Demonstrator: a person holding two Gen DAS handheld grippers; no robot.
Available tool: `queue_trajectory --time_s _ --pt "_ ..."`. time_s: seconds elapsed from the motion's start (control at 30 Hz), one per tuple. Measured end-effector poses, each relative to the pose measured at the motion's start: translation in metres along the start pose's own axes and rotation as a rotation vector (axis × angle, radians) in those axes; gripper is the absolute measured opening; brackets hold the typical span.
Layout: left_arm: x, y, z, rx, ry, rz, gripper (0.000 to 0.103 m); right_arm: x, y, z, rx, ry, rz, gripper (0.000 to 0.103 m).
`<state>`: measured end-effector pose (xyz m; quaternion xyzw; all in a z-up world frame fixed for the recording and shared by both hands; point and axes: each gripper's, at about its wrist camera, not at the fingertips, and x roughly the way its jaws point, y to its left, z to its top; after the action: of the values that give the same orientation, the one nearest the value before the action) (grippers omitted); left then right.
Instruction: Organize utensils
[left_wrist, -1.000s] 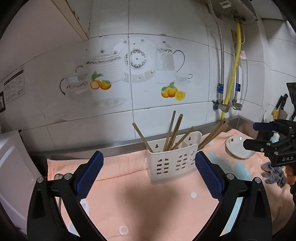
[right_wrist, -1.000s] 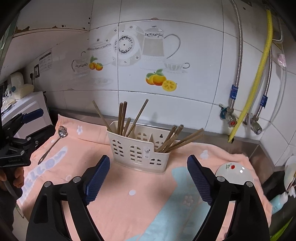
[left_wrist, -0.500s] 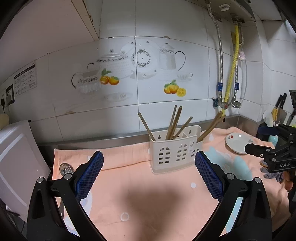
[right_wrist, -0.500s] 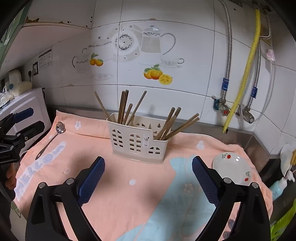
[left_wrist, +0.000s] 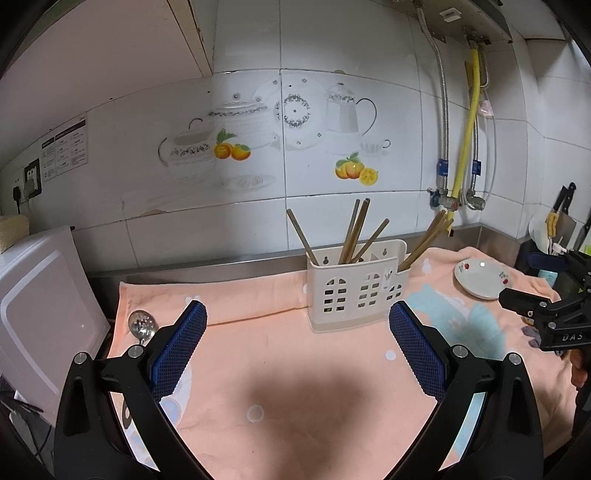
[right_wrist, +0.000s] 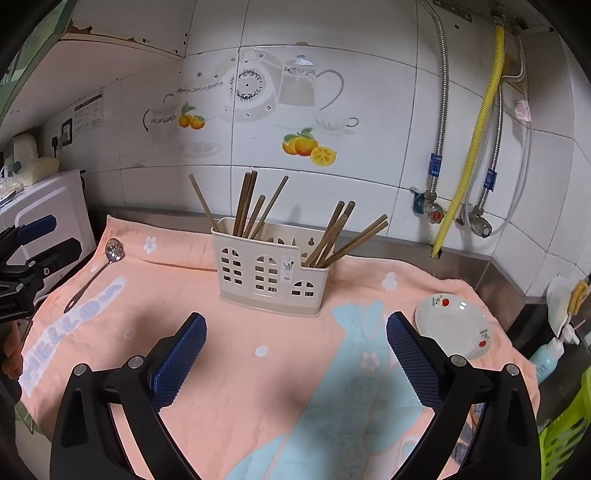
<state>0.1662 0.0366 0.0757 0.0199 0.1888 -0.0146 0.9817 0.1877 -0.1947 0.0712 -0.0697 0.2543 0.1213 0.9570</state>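
Brown wooden chopsticks (right_wrist: 255, 206) standing tilted in cream perforated plastic utensil holder (right_wrist: 269, 273) on peach printed towel (right_wrist: 236, 369); lower ends hidden inside. Left of holder, slotted metal spoon (right_wrist: 96, 271), handle partly hidden in left view. Left gripper (left_wrist: 295, 347) wide open, empty. Right gripper (right_wrist: 295, 350) opening, empty.

Both views are evenly and fairly brightly lit from overhead, with soft glare on the glossy wall tiles (left_wrist: 332, 44) and a small highlight on the white plate (right_wrist: 452, 319). A broad, soft shadow lies on the peach towel (left_wrist: 295, 391) toward the bench's near edge. Fisheye distortion bends the tile lines and darkens the corners; focus is sharp throughout, without motion blur.
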Motion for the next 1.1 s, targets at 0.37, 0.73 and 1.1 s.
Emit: queue_trajectory --time_s 0.37,0.73,1.1 --pt "-0.006 -0.003 -0.015 -0.019 0.022 -0.013 0.098 -0.010 0.002 -0.013 0.051 -0.006 0.012 0.095" --pt "-0.011 -0.008 -0.025 -0.015 0.039 -0.021 0.098 -0.013 0.005 -0.018 0.054 -0.008 0.002 0.096" --pt "-0.013 -0.010 -0.029 -0.018 0.047 -0.021 0.098 -0.014 0.006 -0.021 0.043 -0.006 -0.009 0.096"
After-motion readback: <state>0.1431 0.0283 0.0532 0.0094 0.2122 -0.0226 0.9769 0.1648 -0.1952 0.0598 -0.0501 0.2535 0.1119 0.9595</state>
